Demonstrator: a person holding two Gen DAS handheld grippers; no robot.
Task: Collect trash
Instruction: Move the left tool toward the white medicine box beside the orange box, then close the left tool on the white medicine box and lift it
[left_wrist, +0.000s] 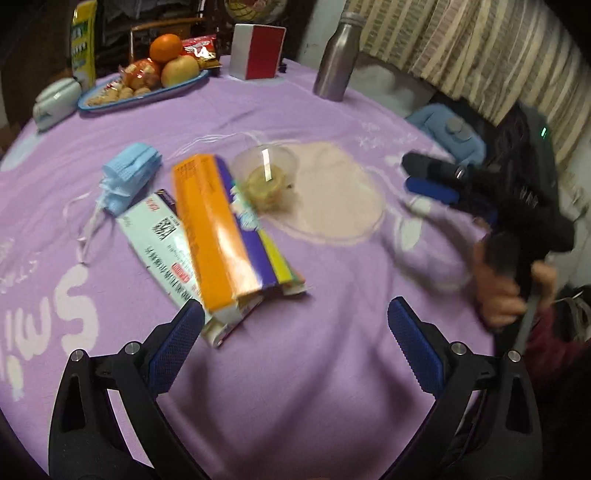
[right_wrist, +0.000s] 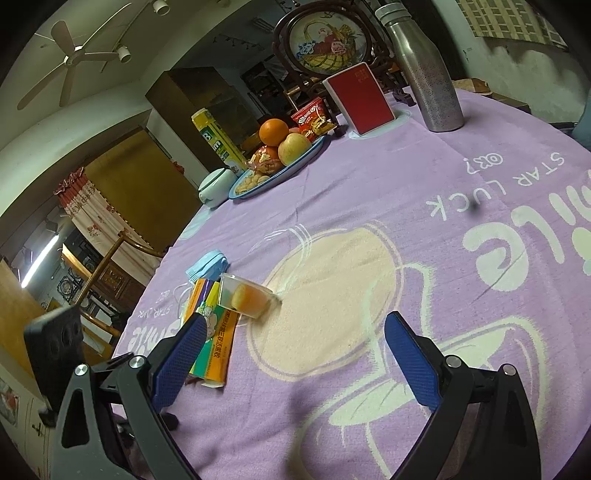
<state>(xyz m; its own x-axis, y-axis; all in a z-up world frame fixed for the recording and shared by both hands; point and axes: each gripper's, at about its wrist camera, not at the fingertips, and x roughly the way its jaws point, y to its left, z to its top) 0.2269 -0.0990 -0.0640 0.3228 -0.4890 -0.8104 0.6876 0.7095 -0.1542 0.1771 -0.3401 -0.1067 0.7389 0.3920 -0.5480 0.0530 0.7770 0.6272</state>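
The left gripper (left_wrist: 295, 325) hangs over the purple tablecloth (left_wrist: 332, 369) with its blue-padded fingers spread wide and nothing between them. Just ahead of its left finger (left_wrist: 177, 339) lies the trash: an orange box (left_wrist: 207, 229) resting on top of a pale flat carton (left_wrist: 159, 243), the near end of the pile almost touching that finger's tip. Beyond the boxes and slightly left is a crumpled blue face mask (left_wrist: 125, 177), its ear loops trailing on the cloth. Straight ahead, past the boxes, a clear plastic cup (left_wrist: 266, 173) lies tipped on its side, touching the far end of the orange box.

The right gripper (right_wrist: 295, 347), seen from its own camera, is also wide open and empty, hovering above the cloth. The boxes (right_wrist: 212, 332) sit just beyond its left finger, the cup (right_wrist: 245, 297) ahead of them and the mask (right_wrist: 208, 267) farther on. In the left view the person's hand (left_wrist: 506, 291) holds this gripper off to the right.

Far ahead stand a fruit plate (left_wrist: 147, 96), a red and white box (left_wrist: 256, 51) and a metal bottle (left_wrist: 338, 59).
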